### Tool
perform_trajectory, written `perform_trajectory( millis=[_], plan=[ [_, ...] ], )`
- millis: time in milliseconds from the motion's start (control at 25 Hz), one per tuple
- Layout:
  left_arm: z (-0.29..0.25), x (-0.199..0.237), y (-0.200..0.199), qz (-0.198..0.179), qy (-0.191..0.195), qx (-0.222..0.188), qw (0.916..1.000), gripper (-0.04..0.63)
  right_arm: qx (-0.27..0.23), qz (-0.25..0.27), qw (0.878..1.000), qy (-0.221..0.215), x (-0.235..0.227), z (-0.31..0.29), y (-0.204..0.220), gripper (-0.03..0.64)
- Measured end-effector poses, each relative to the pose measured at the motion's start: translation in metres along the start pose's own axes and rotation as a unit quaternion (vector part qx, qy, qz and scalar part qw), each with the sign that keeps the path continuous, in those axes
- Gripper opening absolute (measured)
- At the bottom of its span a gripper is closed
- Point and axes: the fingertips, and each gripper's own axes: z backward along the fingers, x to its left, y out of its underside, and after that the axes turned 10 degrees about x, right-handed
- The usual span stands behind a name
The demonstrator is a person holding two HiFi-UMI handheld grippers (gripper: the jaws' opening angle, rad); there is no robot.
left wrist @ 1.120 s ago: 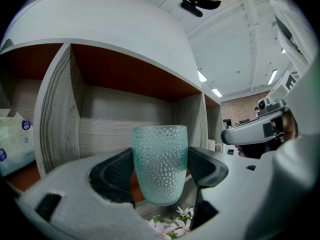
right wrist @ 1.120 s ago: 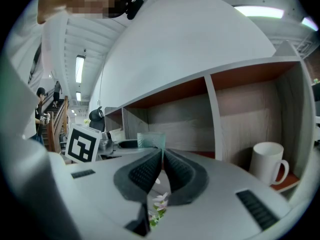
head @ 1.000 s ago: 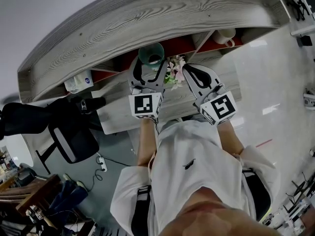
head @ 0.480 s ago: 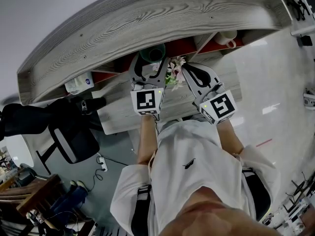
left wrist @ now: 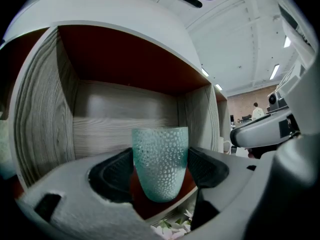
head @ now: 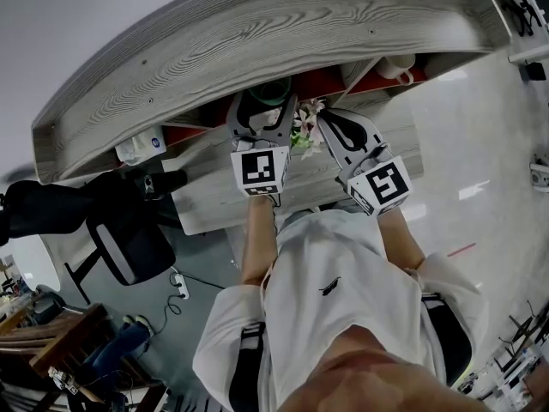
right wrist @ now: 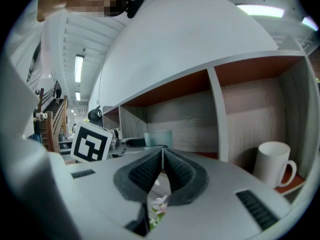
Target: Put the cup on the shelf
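forward since a second ago: my left gripper (head: 262, 110) has carried the green cup (left wrist: 160, 161) farther in under the top of the shelf (head: 257, 33), which now hides most of the cup in the head view. my right gripper (right wrist: 162, 159) holds much the same place as before.

findings, left: jaws clamped on the cup's left and right sides. the cup stands upright at the front edge of a compartment with a red floor and a wood-grain back wall. i cannot tell whether its base touches that floor.

findings, right: jaws pressed together with nothing between them, near side of the shelf. a white mug (right wrist: 272, 164) stands in the compartment to the right, past a divider. flowers (right wrist: 159, 204) show just below my closed jaws.
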Motion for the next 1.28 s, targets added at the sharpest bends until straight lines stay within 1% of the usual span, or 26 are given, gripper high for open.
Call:
perform_trajectory(
  millis=[440, 680, 960, 1280],
  plan=[
    [0.000, 0.000, -0.001, -0.011, -0.005, 0.007, 0.9999, 0.356, -0.001, -0.001, 1.000, 0.004, 0.001, 0.003, 0.000, 0.037],
    [-0.001, -0.001, 0.007, -0.010, -0.005, 0.031, 0.9995, 0.362, -0.004, 0.000, 1.000, 0.007, 0.004, 0.008, -0.001, 0.037],
    [0.009, -0.005, 0.007, -0.010, -0.006, 0.029, 0.9995, 0.365, -0.006, -0.002, 1.000, 0.014, 0.008, 0.018, 0.001, 0.037],
    [0.032, -0.007, 0.009, -0.005, -0.015, 0.026, 0.9996, 0.364, -0.011, 0.005, 1.000, 0.011, 0.022, 0.030, 0.000, 0.037]
  ],
)
